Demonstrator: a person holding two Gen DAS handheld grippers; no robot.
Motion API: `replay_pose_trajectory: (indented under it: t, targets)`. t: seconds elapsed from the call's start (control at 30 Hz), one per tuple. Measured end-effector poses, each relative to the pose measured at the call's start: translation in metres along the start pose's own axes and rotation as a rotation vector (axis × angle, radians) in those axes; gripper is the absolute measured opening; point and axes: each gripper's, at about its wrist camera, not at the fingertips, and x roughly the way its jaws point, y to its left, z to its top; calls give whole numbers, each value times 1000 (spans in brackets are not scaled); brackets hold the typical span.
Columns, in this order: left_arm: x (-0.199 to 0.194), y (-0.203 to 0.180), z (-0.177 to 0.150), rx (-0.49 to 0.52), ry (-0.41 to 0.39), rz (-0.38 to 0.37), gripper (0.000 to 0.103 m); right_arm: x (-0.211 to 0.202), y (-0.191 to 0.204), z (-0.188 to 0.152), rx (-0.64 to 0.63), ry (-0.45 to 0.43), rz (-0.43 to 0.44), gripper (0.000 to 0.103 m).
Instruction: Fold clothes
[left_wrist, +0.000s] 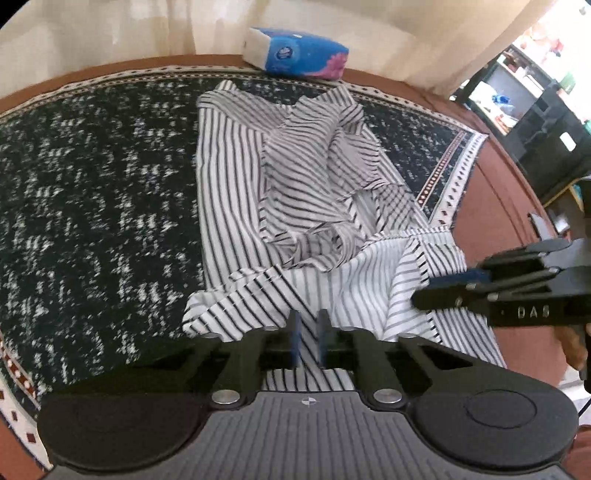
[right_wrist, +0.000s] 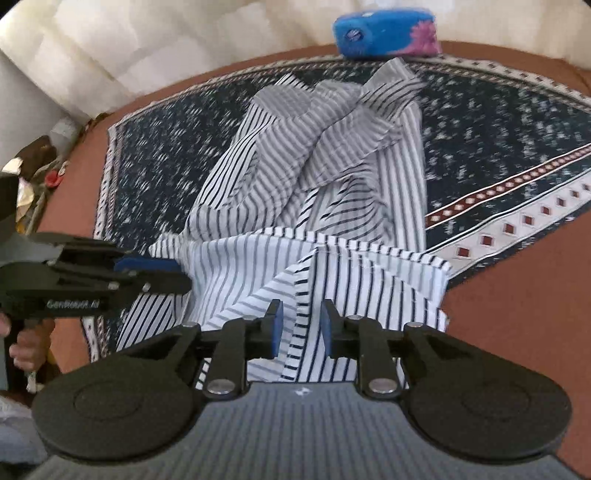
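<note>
A black-and-white striped shirt (left_wrist: 295, 184) lies crumpled along the middle of a dark speckled cloth (left_wrist: 92, 203) with a diamond-patterned border, spread over a brown tabletop (left_wrist: 495, 206). The shirt's far end reaches toward a blue tissue pack (left_wrist: 295, 51) at the back edge, in front of pale curtains (left_wrist: 110, 26). Its near hem is lifted and bunched toward both grippers.

The left gripper (left_wrist: 308, 332) shows its jaws drawn close, with only a narrow gap between the blue pads (left_wrist: 295, 339). A strip of striped fabric runs through that gap, pinched there. In the right wrist view this same gripper (right_wrist: 173, 277) enters from the left side, its tip pressed into the shirt's lifted corner.

The right gripper (right_wrist: 301, 325) has its jaws somewhat wider apart than the left's, with a fold of the shirt's hem edge standing between the blue pads (right_wrist: 277, 328). The fabric touches the inner faces, though whether it is firmly gripped cannot be told. In the left wrist view this gripper (left_wrist: 436, 291) comes in from the right, its tip buried in the shirt's raised edge.

Raised letters on the right gripper's side read "DAS". The left gripper's side carries white lettering that appears to read "GenRobot.AI", somewhat blurred. The tissue pack bears a round logo too small to read.
</note>
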Motion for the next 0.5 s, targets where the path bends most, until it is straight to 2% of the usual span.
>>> replay_pose_trajectory:
  t: [0.07, 0.17, 0.23, 0.3, 0.33, 0.37, 0.4, 0.43, 0.47, 0.5]
  targets:
    - [-1, -2, 3, 27, -11, -4, 1, 2, -2, 1, 7, 32, 57, 6]
    - [2, -3, 8, 41, -14, -9, 1, -5, -1, 1, 36, 53, 160, 3]
    - [8, -1, 11, 33, -10, -8, 1, -12, -4, 6, 116, 4, 262, 3]
    - [11, 3, 14, 15, -7, -11, 1, -16, -9, 16, 187, -77, 302, 3]
    - [12, 5, 15, 4, -7, -14, 6, -16, -12, 21, 224, -121, 308, 3]
    - [10, 5, 16, -1, -12, -13, 11, -15, -15, 27, 255, -170, 274, 3]
    - [7, 7, 16, 0, -16, -15, 13, -13, -15, 31, 257, -210, 208, 7]
    - [3, 8, 17, 2, -21, -15, 20, -12, -14, 34, 254, -243, 141, 8]
    - [-4, 9, 16, 5, -32, -10, 25, -11, -10, 35, 231, -245, 81, 12]
    - [-10, 10, 15, 6, -43, -2, 25, -14, -8, 34, 212, -235, 74, 14]
